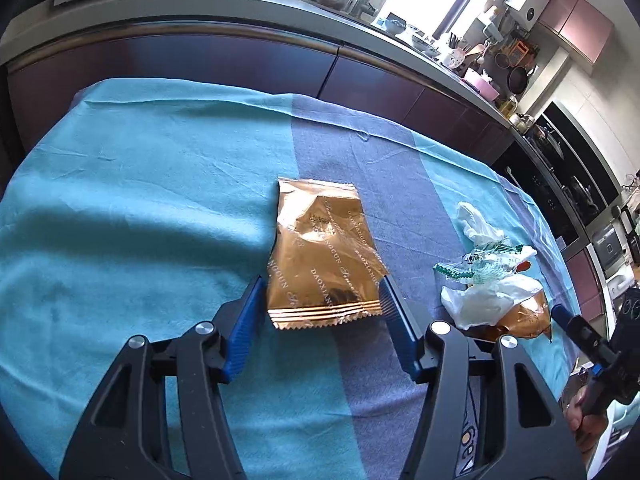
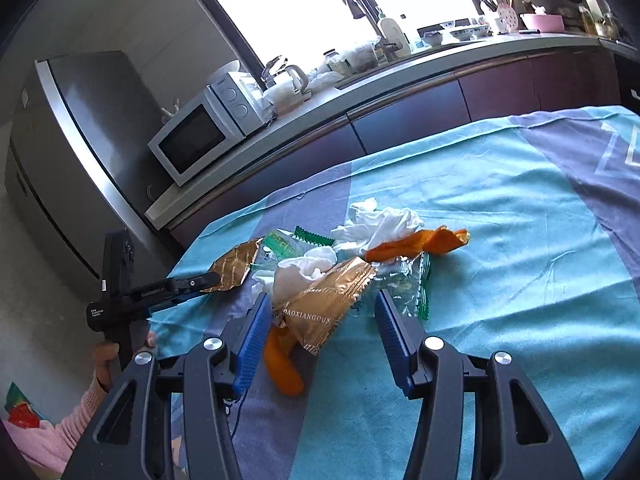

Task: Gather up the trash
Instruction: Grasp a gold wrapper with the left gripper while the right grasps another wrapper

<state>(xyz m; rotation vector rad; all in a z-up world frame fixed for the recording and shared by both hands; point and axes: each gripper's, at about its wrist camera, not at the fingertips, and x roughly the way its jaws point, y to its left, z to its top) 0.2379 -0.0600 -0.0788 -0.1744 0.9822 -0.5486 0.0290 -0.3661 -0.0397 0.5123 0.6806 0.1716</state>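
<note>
**2 grippers poised over table trash**

A gold wrapper (image 1: 324,256) is framed between the parted, untouching fingers of the left gripper (image 1: 322,292) on a blue tablecloth (image 1: 140,184). Beside it, a heap of tissue (image 2: 380,224), orange peel (image 2: 416,242) and wrappers is straddled by the right gripper (image 2: 320,308), likewise spread open.
</note>
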